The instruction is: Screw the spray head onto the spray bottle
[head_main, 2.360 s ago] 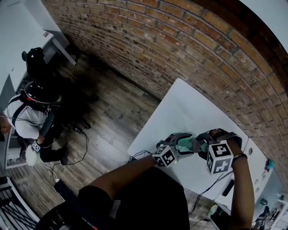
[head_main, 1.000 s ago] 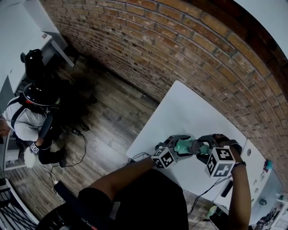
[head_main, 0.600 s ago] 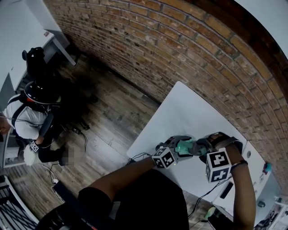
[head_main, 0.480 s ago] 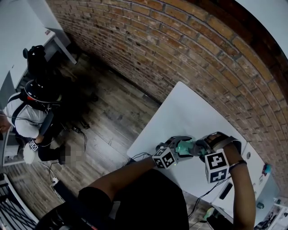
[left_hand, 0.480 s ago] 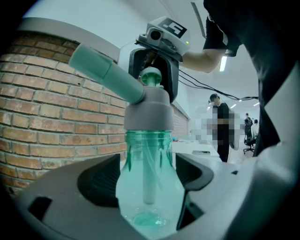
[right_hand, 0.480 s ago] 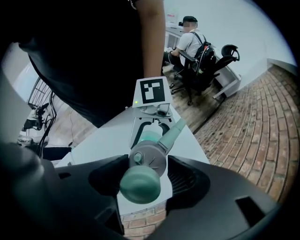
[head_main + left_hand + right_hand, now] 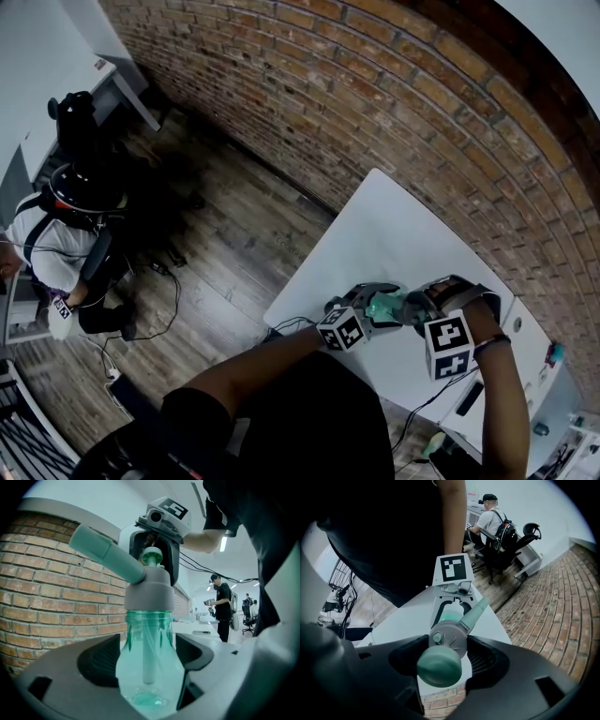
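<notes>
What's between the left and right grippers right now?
The spray bottle with the spray head on its neck. The left gripper grips the bottle, the right gripper the head; both gripper views show it.

Wall [image 7: 375, 103]: red brick, beside table
Table [image 7: 384, 234]: white top
Floor [image 7: 225, 234]: dark wood planks, cables [image 7: 173, 291] trailing
Person [image 7: 52, 248]: seated, far left, wearing backpack
</notes>
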The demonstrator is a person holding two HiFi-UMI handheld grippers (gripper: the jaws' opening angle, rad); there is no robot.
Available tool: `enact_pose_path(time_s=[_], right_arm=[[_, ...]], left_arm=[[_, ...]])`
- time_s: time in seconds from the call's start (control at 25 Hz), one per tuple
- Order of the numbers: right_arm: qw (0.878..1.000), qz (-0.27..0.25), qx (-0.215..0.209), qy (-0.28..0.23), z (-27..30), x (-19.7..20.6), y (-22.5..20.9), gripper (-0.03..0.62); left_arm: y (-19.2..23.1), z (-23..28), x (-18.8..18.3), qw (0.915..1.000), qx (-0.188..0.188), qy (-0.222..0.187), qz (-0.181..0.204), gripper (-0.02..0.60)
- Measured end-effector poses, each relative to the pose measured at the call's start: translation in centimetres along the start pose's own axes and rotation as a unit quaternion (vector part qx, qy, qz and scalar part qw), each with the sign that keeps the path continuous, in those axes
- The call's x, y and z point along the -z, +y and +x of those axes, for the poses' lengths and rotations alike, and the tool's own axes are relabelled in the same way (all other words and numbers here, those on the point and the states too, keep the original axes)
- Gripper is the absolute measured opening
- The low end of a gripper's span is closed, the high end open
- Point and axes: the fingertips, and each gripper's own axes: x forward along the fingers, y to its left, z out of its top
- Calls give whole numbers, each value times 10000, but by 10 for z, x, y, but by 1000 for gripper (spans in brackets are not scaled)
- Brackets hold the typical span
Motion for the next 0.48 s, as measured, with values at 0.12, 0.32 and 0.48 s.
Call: enact_pose_path(time_s=[0.12,0.32,0.48], right_arm=[[9985,482,-108,-217,1,-2,0,262],[9953,877,-62,-414,-2,-3,-5,262],[9910,1253,-62,-470,0,-1,-5,262]], left_arm=[[0,0,1,10000,9,8,17,365],[1,-1,-1,10000,-20,-30,-17,365],[1,-1,0,10000,-13,-21,-11,365]])
